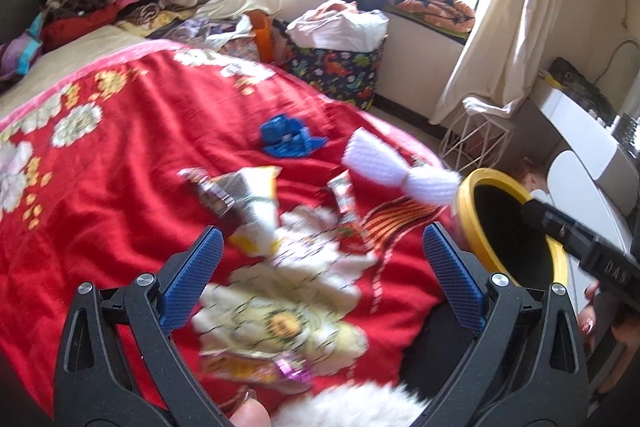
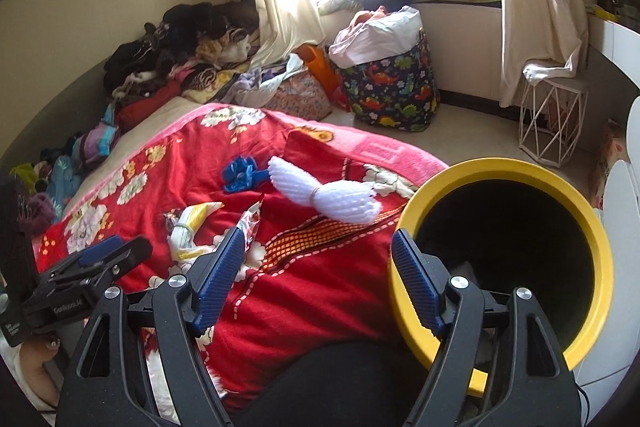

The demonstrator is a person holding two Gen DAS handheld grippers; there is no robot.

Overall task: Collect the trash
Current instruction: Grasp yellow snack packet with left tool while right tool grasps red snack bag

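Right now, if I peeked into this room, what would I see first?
You'd see the big red flowery blanket spread over the bed, with trash on it: a white foam net and a crumpled blue wrapper. At the bed's right edge stands a bin with a bright yellow rim, black inside.

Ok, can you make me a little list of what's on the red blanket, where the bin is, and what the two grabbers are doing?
place: bed with red flowered blanket
trash on blanket: blue crumpled bag; white foam net; yellow and silver wrapper; small shiny wrapper; purple-edged wrapper, nearest
bin: yellow-rimmed bin, dark inside, at the blanket's right edge
left gripper: open, nothing between fingers, above the wrappers
right gripper: open, empty, beside the bin
collected yet: cannot tell, bin inside too dark
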